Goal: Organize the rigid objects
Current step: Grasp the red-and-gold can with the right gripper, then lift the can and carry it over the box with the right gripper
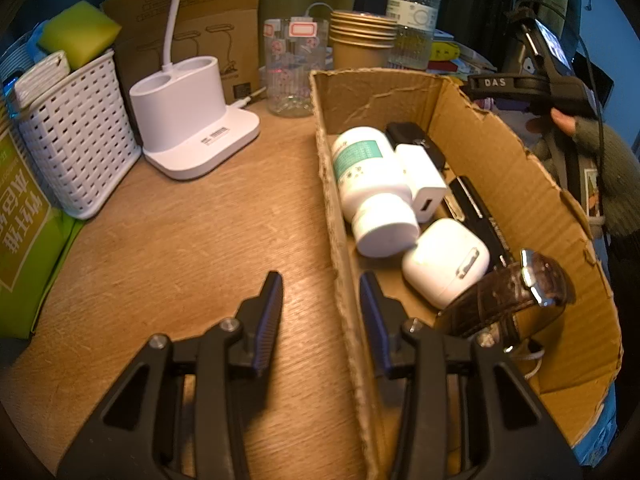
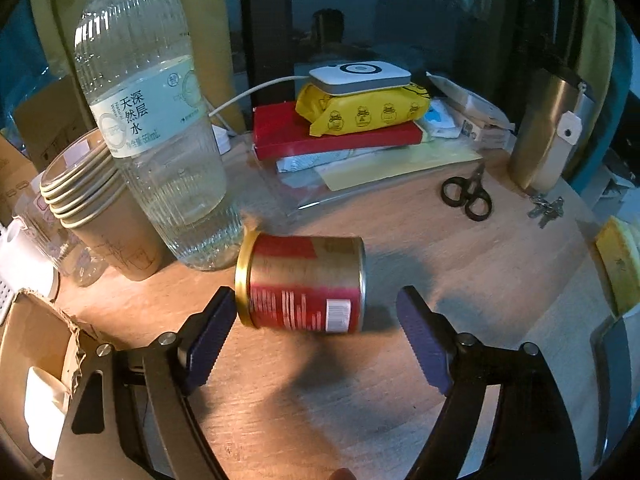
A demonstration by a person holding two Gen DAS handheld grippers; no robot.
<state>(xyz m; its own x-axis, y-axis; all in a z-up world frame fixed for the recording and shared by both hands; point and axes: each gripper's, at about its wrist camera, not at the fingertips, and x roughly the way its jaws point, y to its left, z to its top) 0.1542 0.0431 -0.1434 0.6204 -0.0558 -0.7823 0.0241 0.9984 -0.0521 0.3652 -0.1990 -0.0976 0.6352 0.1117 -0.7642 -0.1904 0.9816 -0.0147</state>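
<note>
A torn cardboard box (image 1: pixel 520 184) holds a white pill bottle (image 1: pixel 372 176), a white charger (image 1: pixel 424 176), a white earbud case (image 1: pixel 444 260), a brown-strapped watch (image 1: pixel 520 292) and some black items. My left gripper (image 1: pixel 320 292) straddles the box's left wall, one finger over the table and one inside, jaws partly apart with nothing pressed. In the right wrist view a red and gold can (image 2: pixel 304 284) lies on its side on the wooden table. My right gripper (image 2: pixel 316 304) stands wide open around its near part, and the pads do not press on it.
A water bottle (image 2: pixel 160 140) and stacked paper cups (image 2: pixel 100 216) stand just left of the can. Scissors (image 2: pixel 468 196), keys (image 2: pixel 546 206), a metal flask (image 2: pixel 548 136) and a red box (image 2: pixel 320 136) lie beyond. A white basket (image 1: pixel 80 140) and lamp base (image 1: pixel 188 120) sit left of the box.
</note>
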